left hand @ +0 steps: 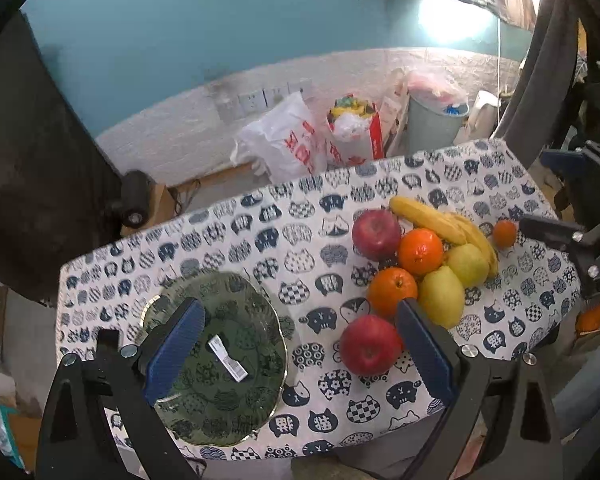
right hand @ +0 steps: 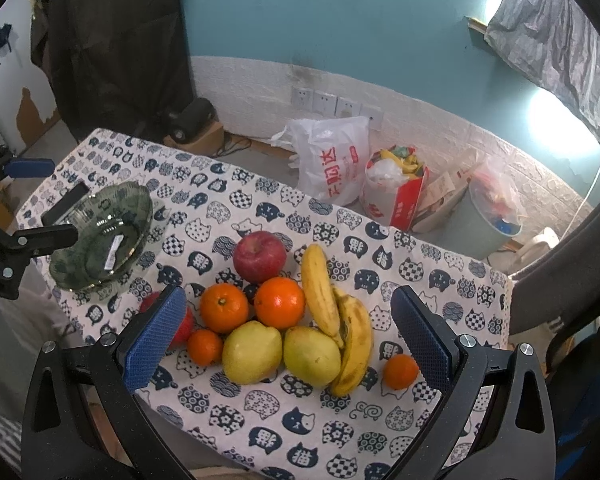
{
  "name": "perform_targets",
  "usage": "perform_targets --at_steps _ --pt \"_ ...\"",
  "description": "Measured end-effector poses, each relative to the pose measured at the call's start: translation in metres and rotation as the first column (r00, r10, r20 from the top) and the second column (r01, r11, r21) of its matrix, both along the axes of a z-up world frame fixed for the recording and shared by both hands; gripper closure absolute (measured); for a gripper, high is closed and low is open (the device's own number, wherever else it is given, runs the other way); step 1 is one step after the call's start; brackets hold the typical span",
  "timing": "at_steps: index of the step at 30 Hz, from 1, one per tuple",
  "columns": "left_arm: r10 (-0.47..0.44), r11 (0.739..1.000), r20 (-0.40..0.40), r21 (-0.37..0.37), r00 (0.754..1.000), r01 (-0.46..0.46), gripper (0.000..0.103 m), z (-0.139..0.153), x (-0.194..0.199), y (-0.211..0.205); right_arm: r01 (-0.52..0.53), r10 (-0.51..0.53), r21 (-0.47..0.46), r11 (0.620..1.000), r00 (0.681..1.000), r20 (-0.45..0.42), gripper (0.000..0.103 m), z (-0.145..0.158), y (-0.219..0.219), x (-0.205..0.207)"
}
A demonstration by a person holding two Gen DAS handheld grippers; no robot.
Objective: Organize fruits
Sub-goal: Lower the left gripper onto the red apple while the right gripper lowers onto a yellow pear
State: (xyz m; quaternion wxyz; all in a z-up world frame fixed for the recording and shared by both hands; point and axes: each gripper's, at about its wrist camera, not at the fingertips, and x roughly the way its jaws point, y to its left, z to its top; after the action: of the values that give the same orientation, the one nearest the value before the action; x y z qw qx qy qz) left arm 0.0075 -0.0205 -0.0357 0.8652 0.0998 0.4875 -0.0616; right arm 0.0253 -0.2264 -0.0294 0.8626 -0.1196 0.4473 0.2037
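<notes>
A pile of fruit lies on the cat-print tablecloth [right hand: 260, 420]: two red apples [right hand: 260, 256] [left hand: 370, 344], two oranges [right hand: 224, 307] [right hand: 279, 302], two yellow-green lemons [right hand: 252, 352] [right hand: 312, 356], bananas [right hand: 332, 312] and two small tangerines [right hand: 205, 346] [right hand: 400, 371]. A green glass bowl [left hand: 220, 360] [right hand: 100, 236] with a white label sits empty at the left. My left gripper [left hand: 300, 344] is open above the table between bowl and near apple. My right gripper [right hand: 286, 332] is open above the fruit pile. Both are empty.
Beyond the table's far edge, plastic bags [right hand: 332, 160], a red and white carton [right hand: 396, 196] and a grey bin [right hand: 484, 220] stand on the floor by the wall. A dark garment [right hand: 112, 40] hangs at the left. The table's near edge is just below both grippers.
</notes>
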Motion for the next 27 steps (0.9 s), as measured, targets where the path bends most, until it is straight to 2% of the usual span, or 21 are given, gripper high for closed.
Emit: perform_targets --at_steps 7,12,23,27 --pt "0.012 1.000 -0.103 0.001 0.995 -0.012 0.006 -0.031 0.014 -0.005 -0.041 0.039 -0.060 0.997 0.999 -0.037 0.003 -0.015 -0.010 0.017" --pt "-0.013 1.000 -0.174 -0.012 0.985 0.011 0.006 -0.051 0.021 -0.017 -0.083 0.073 -0.104 0.991 0.993 -0.095 0.003 -0.039 -0.017 0.029" --pt "-0.044 0.999 -0.319 -0.030 0.947 0.036 0.006 -0.099 0.032 -0.034 -0.166 0.116 -0.155 0.974 0.950 -0.288 0.003 -0.107 -0.032 0.040" --pt "-0.049 0.999 -0.357 -0.037 0.933 0.038 0.006 -0.113 0.034 -0.039 -0.207 0.143 -0.176 0.962 0.936 -0.321 0.004 -0.125 -0.031 0.040"
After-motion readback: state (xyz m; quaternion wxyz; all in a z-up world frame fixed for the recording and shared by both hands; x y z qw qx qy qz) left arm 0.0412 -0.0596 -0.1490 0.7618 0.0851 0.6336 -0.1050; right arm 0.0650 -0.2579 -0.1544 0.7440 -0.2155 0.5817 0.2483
